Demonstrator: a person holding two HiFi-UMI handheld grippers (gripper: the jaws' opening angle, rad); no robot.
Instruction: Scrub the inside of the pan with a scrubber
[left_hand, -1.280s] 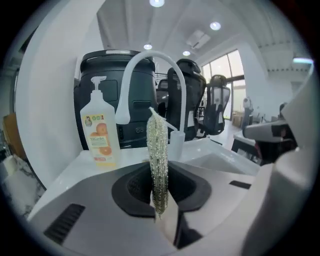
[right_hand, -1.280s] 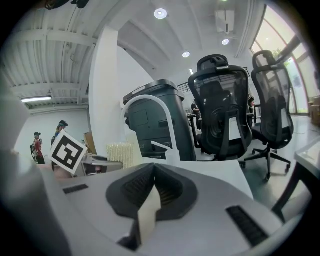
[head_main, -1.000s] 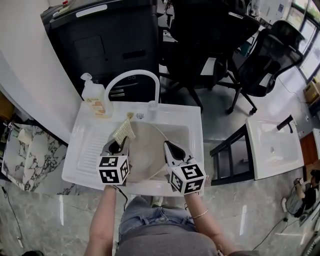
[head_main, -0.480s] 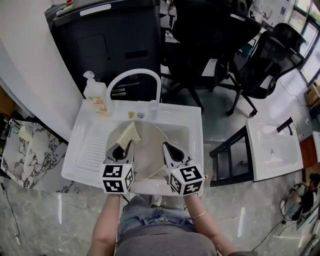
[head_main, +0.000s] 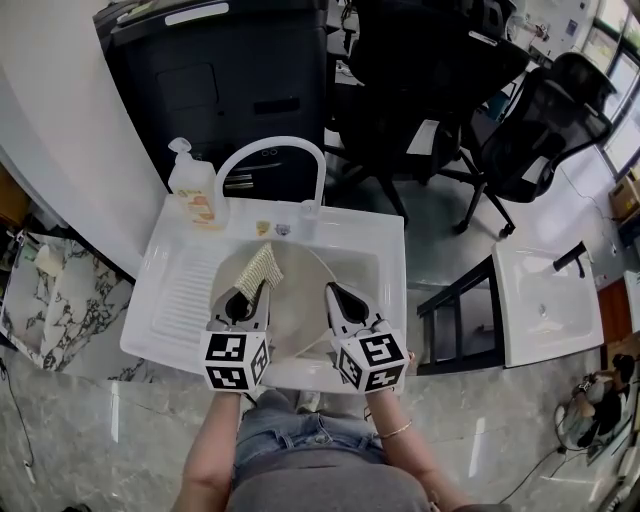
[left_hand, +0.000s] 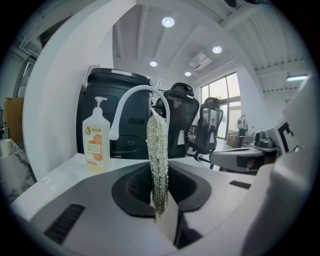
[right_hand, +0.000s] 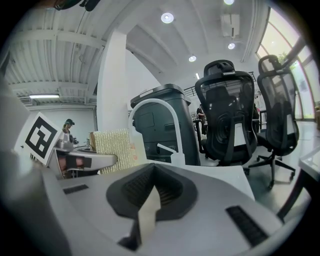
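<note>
Our left tongs (left_hand: 160, 210) pinch the glittery beige mesh scrubber (left_hand: 157, 155) edge-up over the pale round pan (head_main: 295, 300) in the white sink (head_main: 385, 250), ready to press down. Our right tongs (right_hand: 150, 200) are closed, seemingly empty, by the pan's right rim, perhaps steadying it.

Office or test-lab floor, not a home kitchen: a freestanding white sink unit (head_main: 385, 240) stands on polished grey stone-look flooring (head_main: 480, 440), with black mesh office chairs (head_main: 545, 110) just behind it and a big dark machine (head_main: 215, 90), possibly a copier, behind its left corner. A second loose white basin (head_main: 545, 300) sits right of the sink. The left gripper view shows recessed ceiling lights (left_hand: 168, 22) and tall windows (left_hand: 220, 95) beyond it.
</note>
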